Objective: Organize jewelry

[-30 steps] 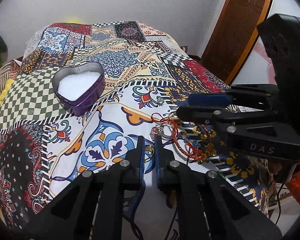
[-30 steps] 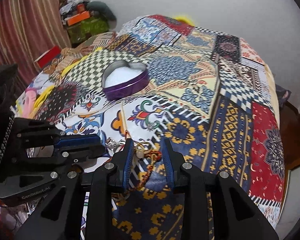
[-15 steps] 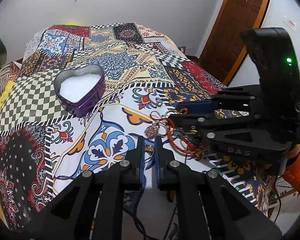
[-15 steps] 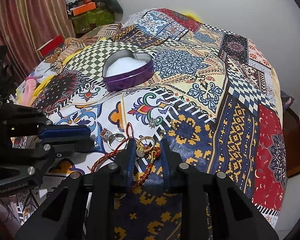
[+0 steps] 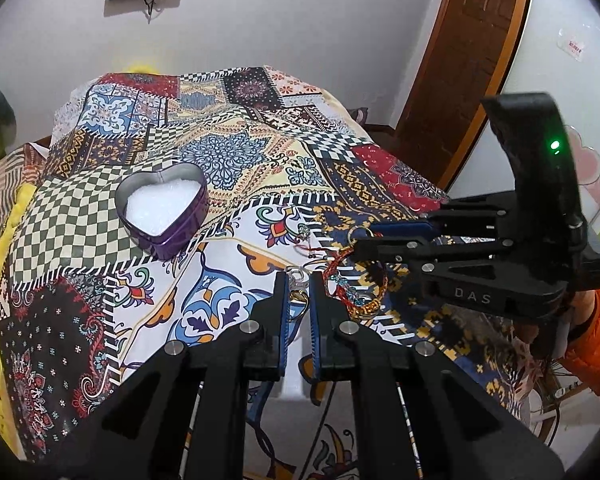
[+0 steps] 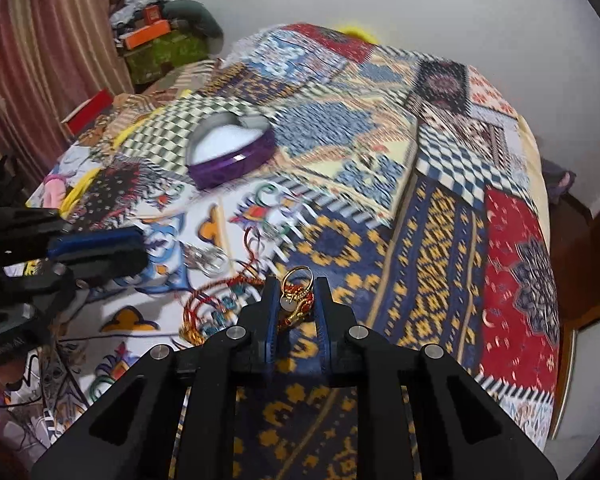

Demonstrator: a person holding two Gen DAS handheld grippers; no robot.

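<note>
My left gripper (image 5: 299, 285) is shut on a small gold ring (image 5: 299, 298), just above the patterned bedcover (image 5: 228, 264). A silver ring (image 5: 296, 273) lies just beyond its tips. My right gripper (image 6: 297, 286) is shut on a red thread bracelet (image 6: 296, 312) tangled with a gold ring (image 6: 298, 274). More red and blue cord (image 6: 204, 308) trails from it down to the cover. In the left wrist view the right gripper (image 5: 362, 238) comes in from the right with the bracelet bunch (image 5: 356, 284) hanging under it. A purple heart-shaped tin (image 5: 162, 208) with white lining stands open further back on the left.
Silver rings (image 6: 206, 258) and a small charm (image 5: 304, 232) lie loose on the cover. The bed drops off at its right edge (image 6: 540, 320), near a wooden door (image 5: 460, 80). Boxes and clutter (image 6: 160, 40) are piled beyond the far left corner. An orange sleeve (image 5: 596, 340) shows behind the right gripper.
The right jaws have drawn in onto the red thread bracelet and raised it off the cover. The left gripper, still shut on the gold ring, has risen slightly.
</note>
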